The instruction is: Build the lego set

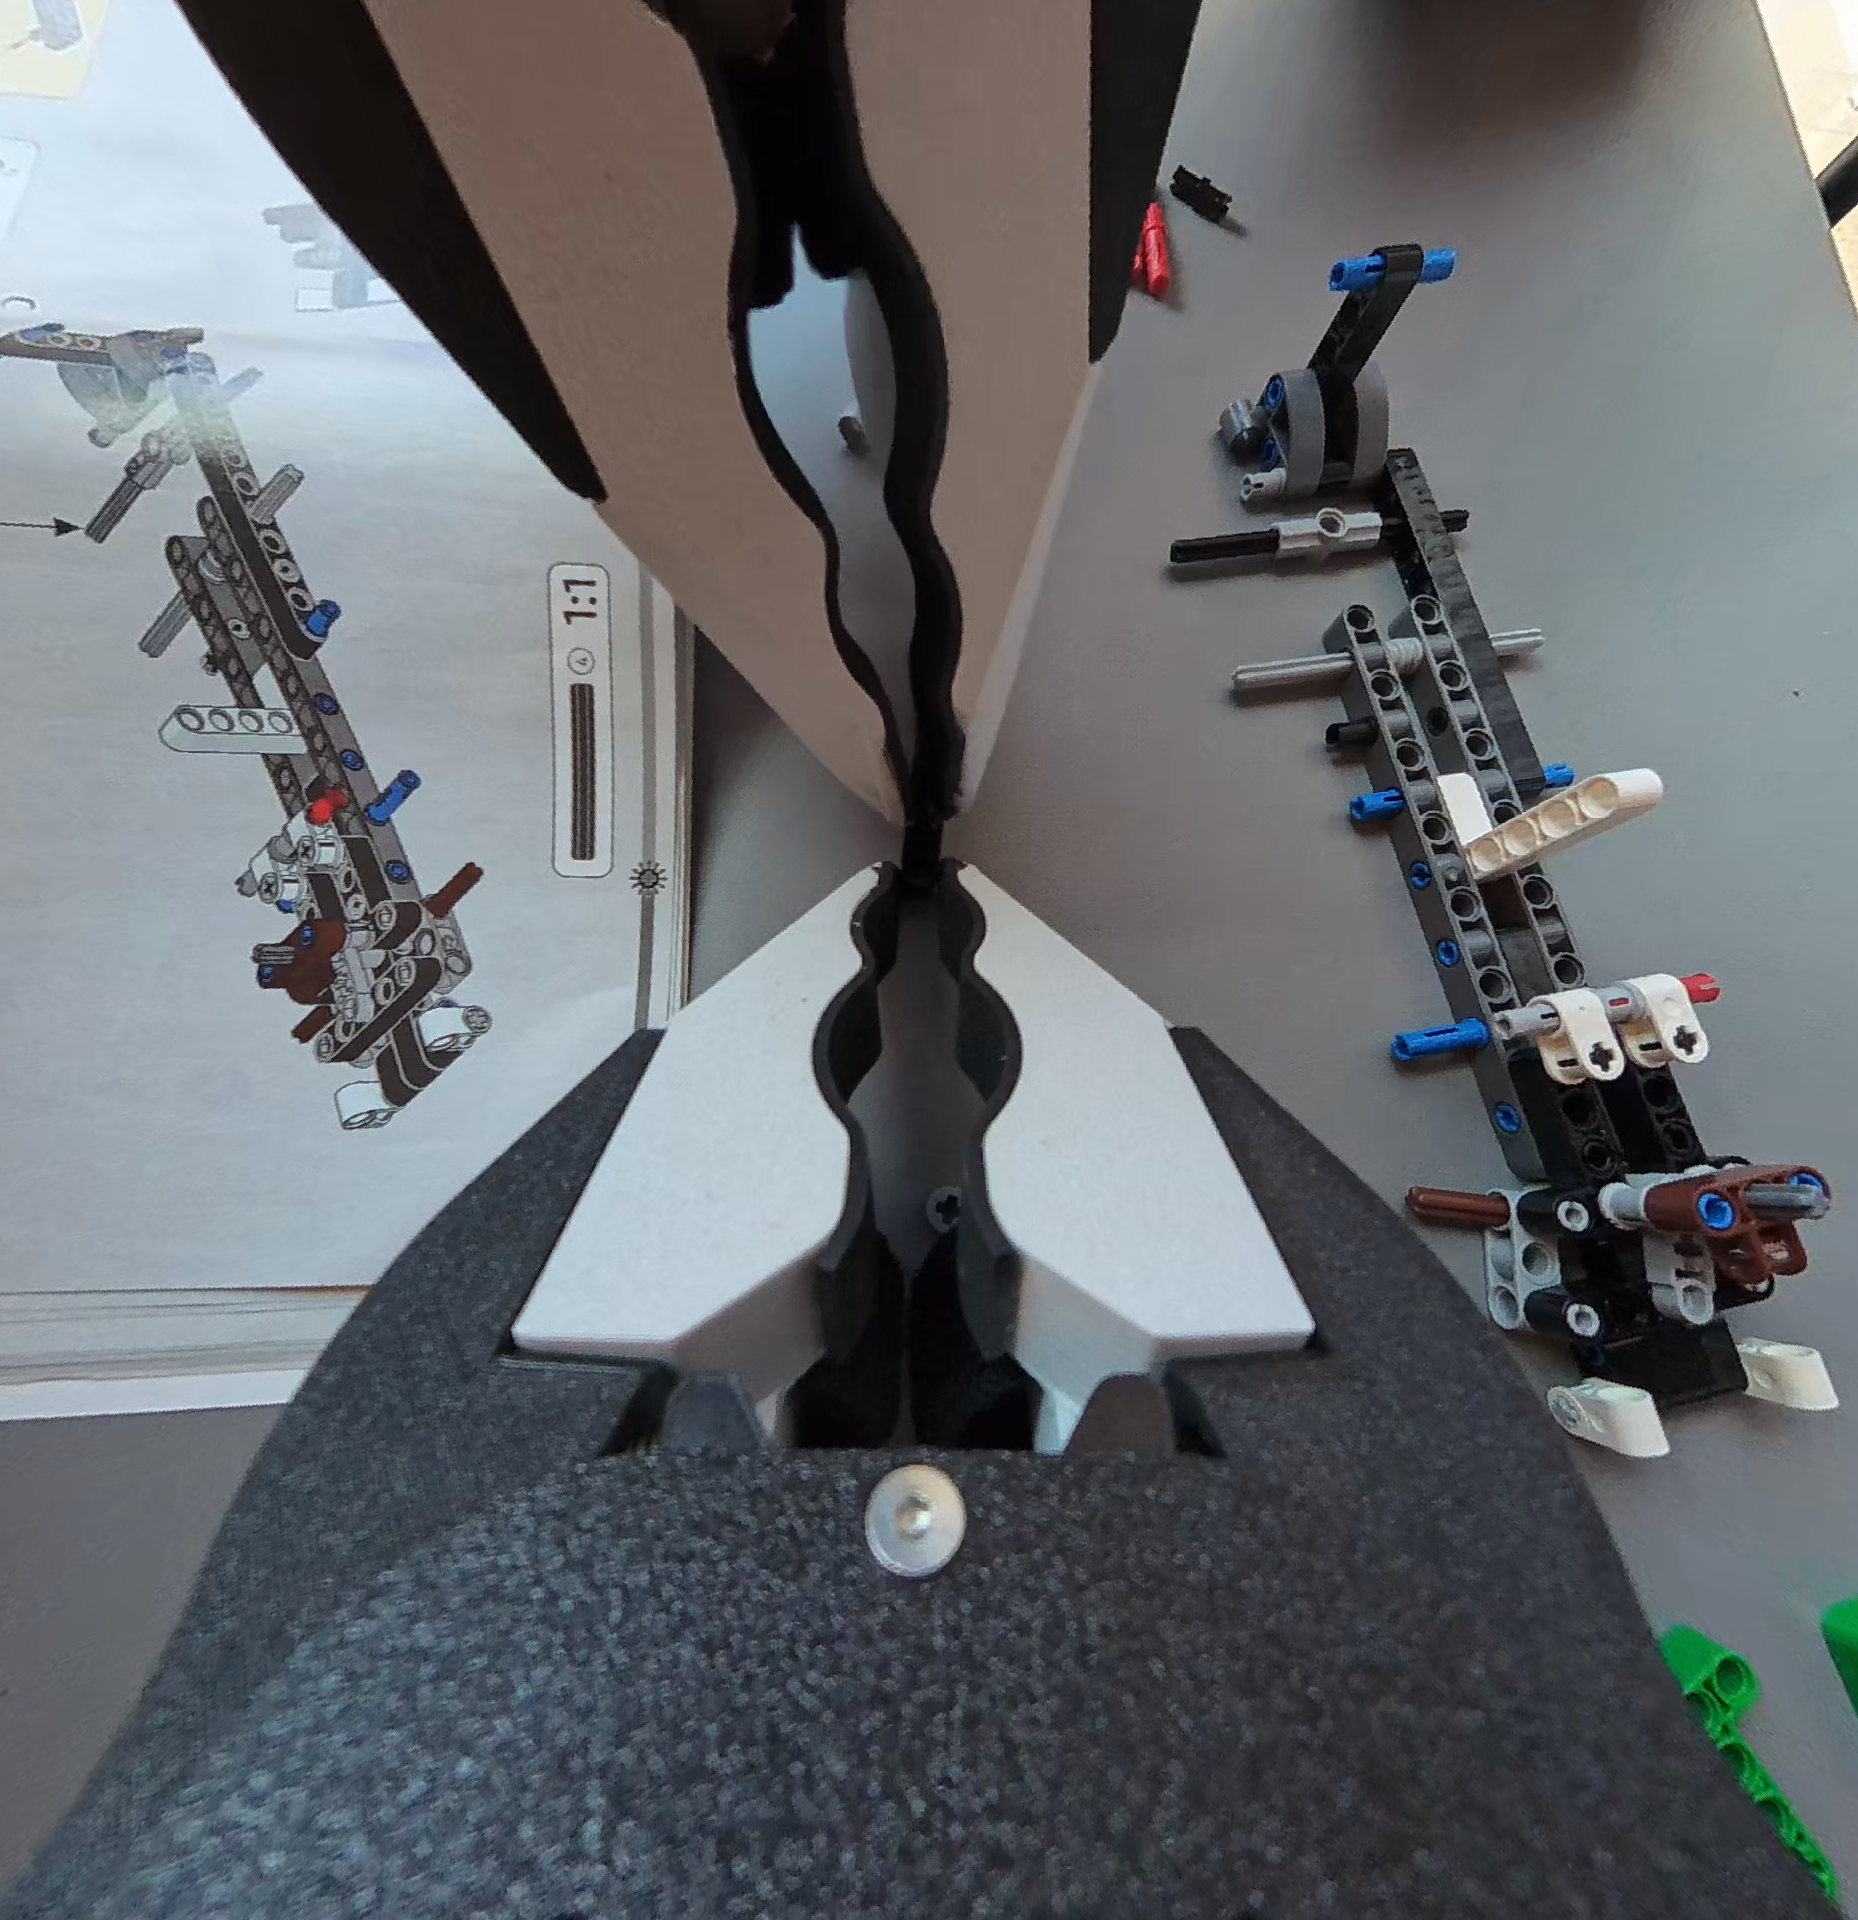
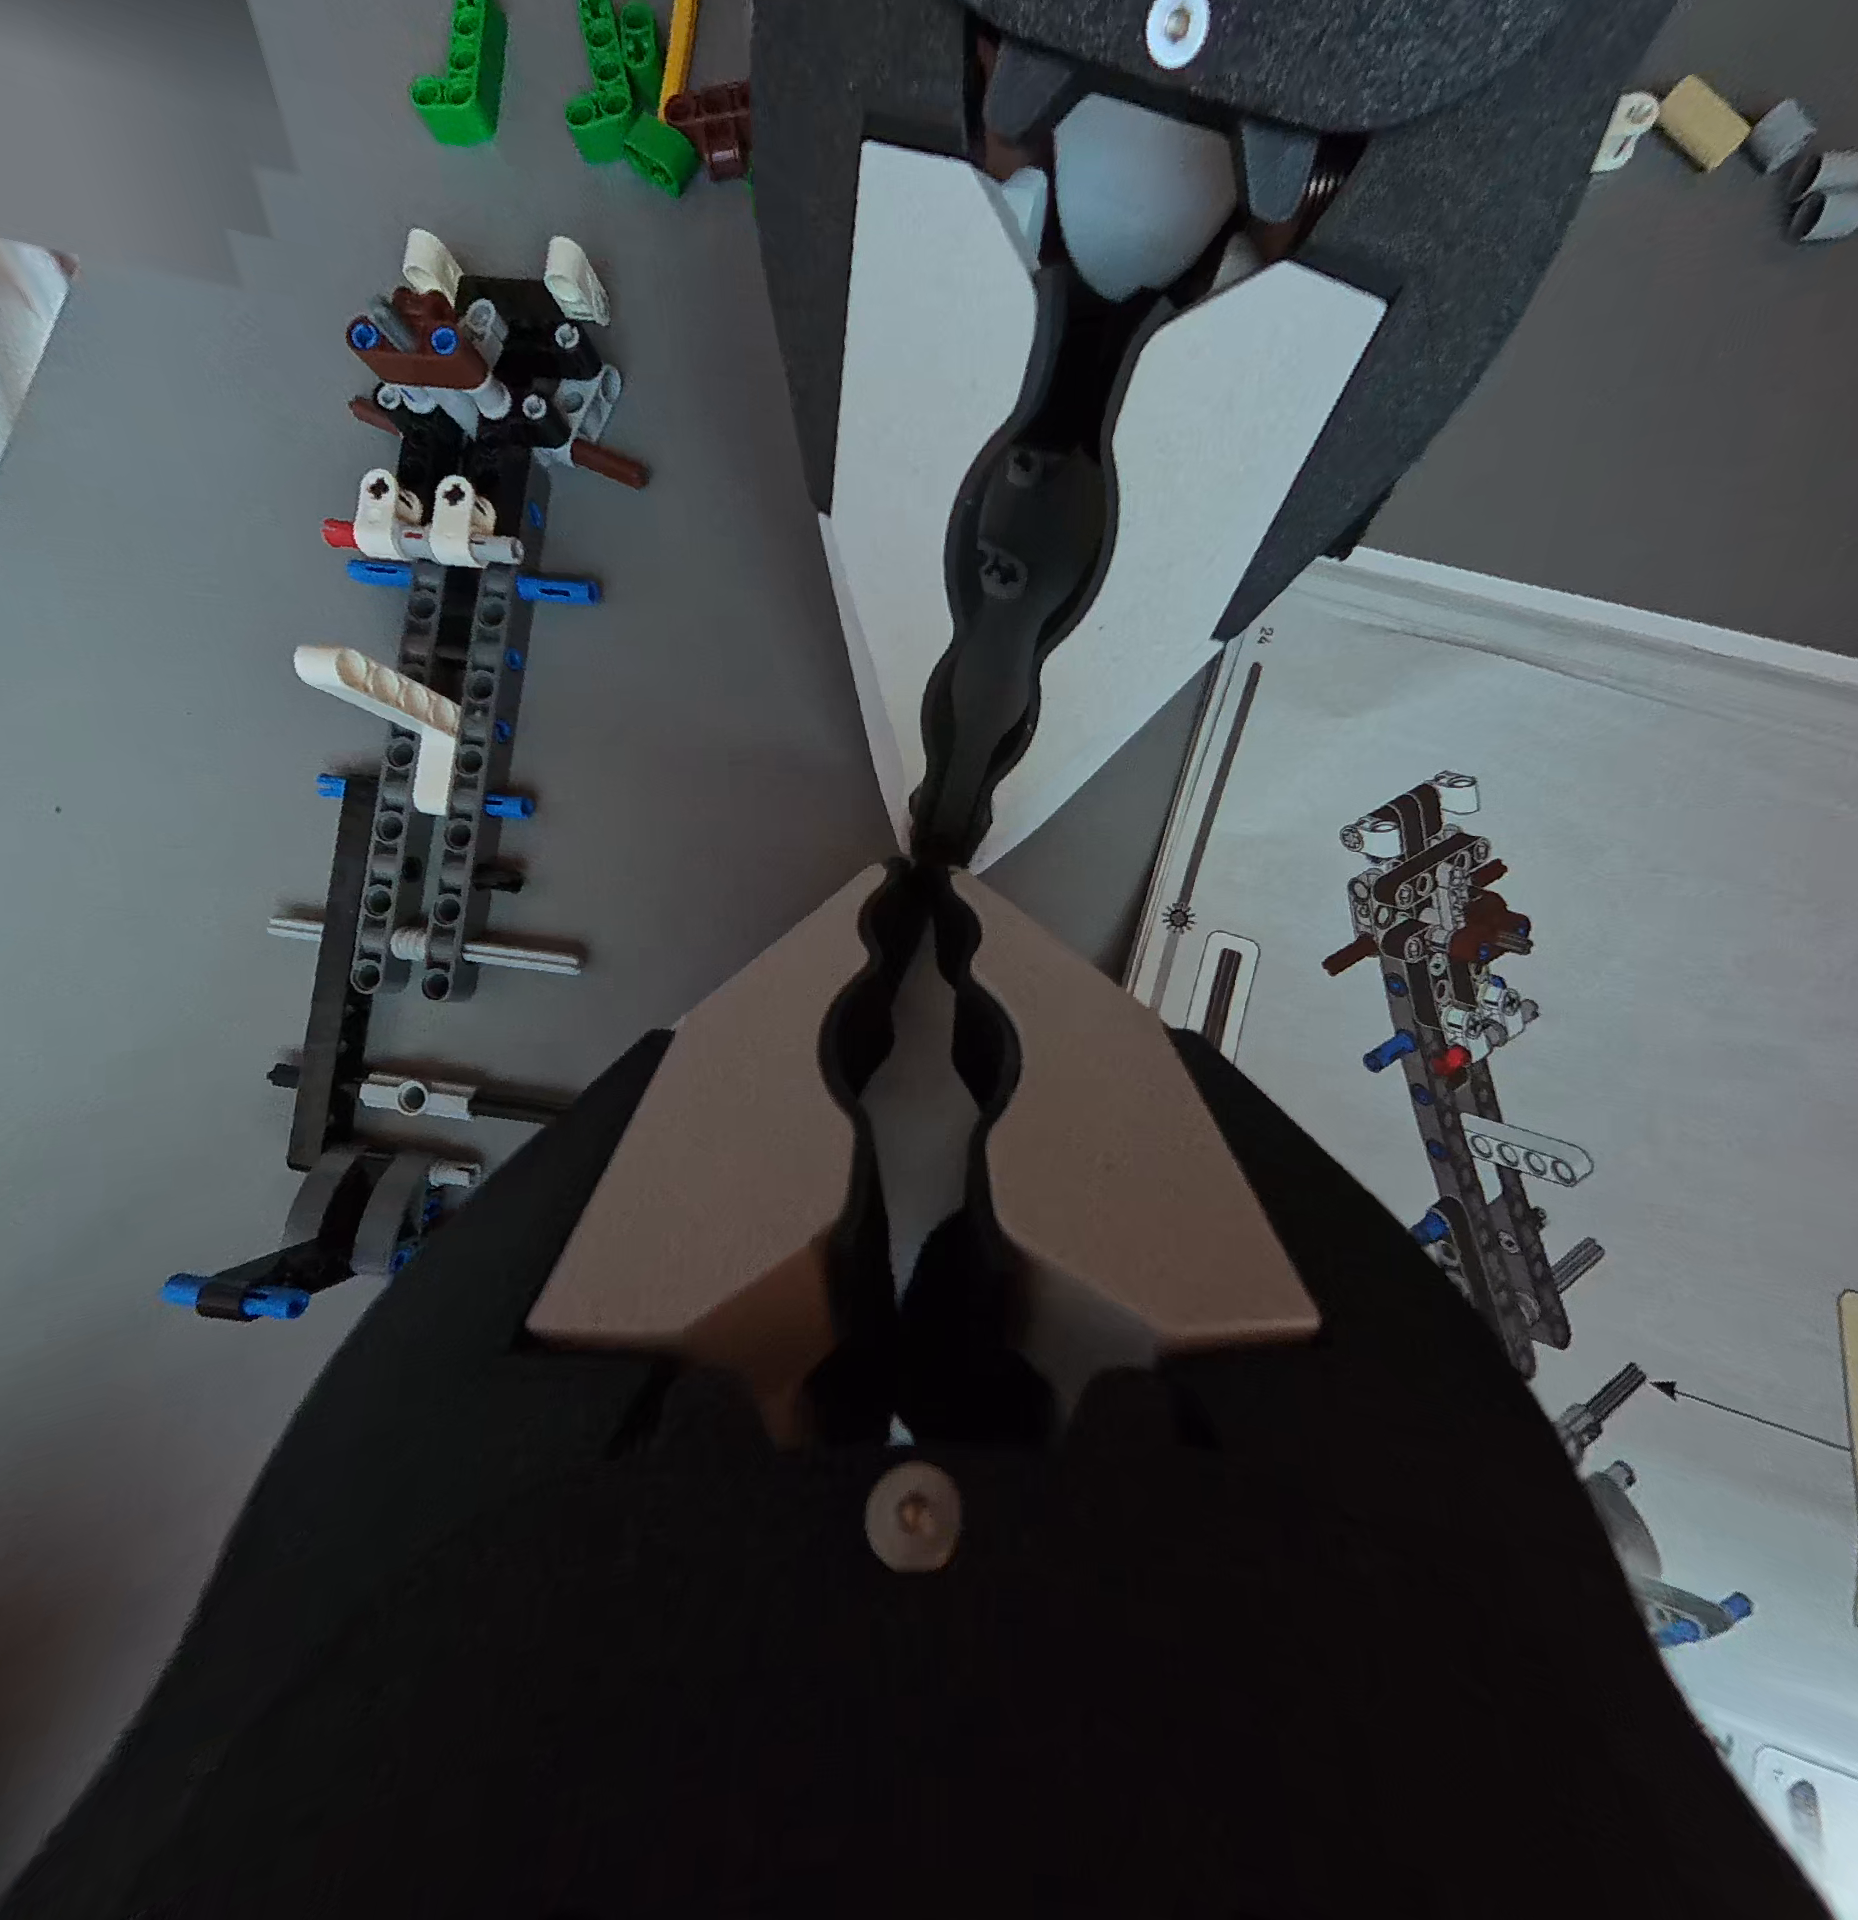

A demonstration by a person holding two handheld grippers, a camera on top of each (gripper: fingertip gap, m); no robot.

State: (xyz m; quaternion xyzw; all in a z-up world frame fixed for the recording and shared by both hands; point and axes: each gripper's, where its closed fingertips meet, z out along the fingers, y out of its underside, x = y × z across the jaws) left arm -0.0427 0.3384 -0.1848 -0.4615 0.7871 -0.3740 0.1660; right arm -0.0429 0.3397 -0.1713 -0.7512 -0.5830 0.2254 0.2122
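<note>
The left gripper point(image 1: 920, 883) and the right gripper point(image 2: 927, 873) meet tip to tip at mid-frame in both wrist views, above a grey table point(image 1: 1164, 727). The left gripper's jaws are nearly closed, with only a narrow slot between the fingertips. A small black piece point(image 1: 919, 868) sits in that slot and seems to be pinched there. The right gripper's wavy black pads run together to a closed point that touches or just overlaps the same dark spot. Whether it also grips the piece cannot be told. The piece blends with the black pad linings, so its shape and kind are hard to make out. A long model point(image 1: 1470, 914) of grey and black beams with blue pins and white parts lies on the table well apart from the tips, at the right of the left wrist view and the left of the right wrist view. An open manual point(image 1: 281, 727) with a drawing of a similar build lies on the other side. Green pieces point(image 2: 603, 94) lie at the top left of the right wrist view, partly cut off by the frame edge. A red pin point(image 1: 1153, 249) is half hidden behind the right gripper's body. The hands holding both tools are out of sight.
</note>
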